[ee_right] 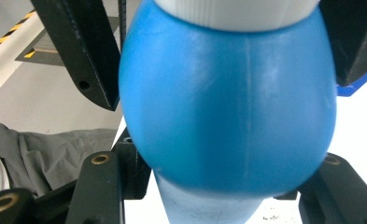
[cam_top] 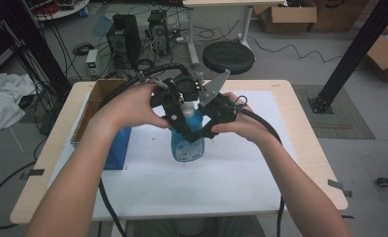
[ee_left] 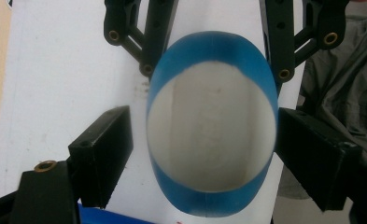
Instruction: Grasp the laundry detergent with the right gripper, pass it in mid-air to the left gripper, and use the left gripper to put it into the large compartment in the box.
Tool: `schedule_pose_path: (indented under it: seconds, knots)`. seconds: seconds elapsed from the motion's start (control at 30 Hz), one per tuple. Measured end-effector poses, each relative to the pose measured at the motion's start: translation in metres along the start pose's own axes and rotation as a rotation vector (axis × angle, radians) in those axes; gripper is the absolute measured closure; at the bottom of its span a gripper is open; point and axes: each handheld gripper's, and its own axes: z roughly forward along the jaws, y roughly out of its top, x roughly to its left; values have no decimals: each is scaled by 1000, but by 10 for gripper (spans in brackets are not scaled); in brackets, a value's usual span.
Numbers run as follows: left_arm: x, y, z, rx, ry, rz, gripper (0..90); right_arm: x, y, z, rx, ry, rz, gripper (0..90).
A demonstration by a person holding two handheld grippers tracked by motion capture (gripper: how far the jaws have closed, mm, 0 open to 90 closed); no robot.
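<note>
A blue bottle (cam_top: 186, 144) with a white cap (cam_top: 186, 107) stands upright on the white mat (cam_top: 241, 168) at mid-table. My right gripper (cam_top: 197, 132) comes in from the right and is shut on the bottle's body; in the right gripper view its jaws hug the blue bulge (ee_right: 228, 102) from both sides. My left gripper (cam_top: 180, 114) reaches down over the top. In the left gripper view the cap (ee_left: 211, 126) sits between its jaws, with a clear gap at the left fingertip (ee_left: 106, 140) and the right fingertip (ee_left: 312, 149) close beside it, so it is open.
An open cardboard box (cam_top: 95, 101) stands at the table's left, with a blue panel (cam_top: 118, 148) at its near side. Beyond the table are a black stool (cam_top: 228, 55), computer cases (cam_top: 124, 34) and cables. A black frame post (cam_top: 352, 52) slants at the right.
</note>
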Motion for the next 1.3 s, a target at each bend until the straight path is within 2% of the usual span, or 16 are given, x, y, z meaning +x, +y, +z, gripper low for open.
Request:
schedule_pose_path:
  seconds: [0.27, 0.57, 0.63, 1.1, 1.13, 1.3]
  knots:
    - [-1, 1, -1, 6, -6, 18, 253, 0, -1, 0, 2, 3, 7, 447]
    - [-1, 0, 1, -1, -11, 16, 289, 0, -1, 0, 3, 4, 7, 447]
    - [-1, 0, 1, 12, -12, 28, 309, 0, -1, 0, 3, 5, 6, 447]
    - [-1, 0, 4, 13, 1, 22, 374, 1, -1, 3, 13, 6, 1, 447]
    - [-1, 0, 4, 15, 2, 27, 378, 0, -1, 3, 17, 6, -10, 447]
    - [-1, 0, 5, 11, -4, 21, 380, 1, 0, 3, 18, 5, -9, 447]
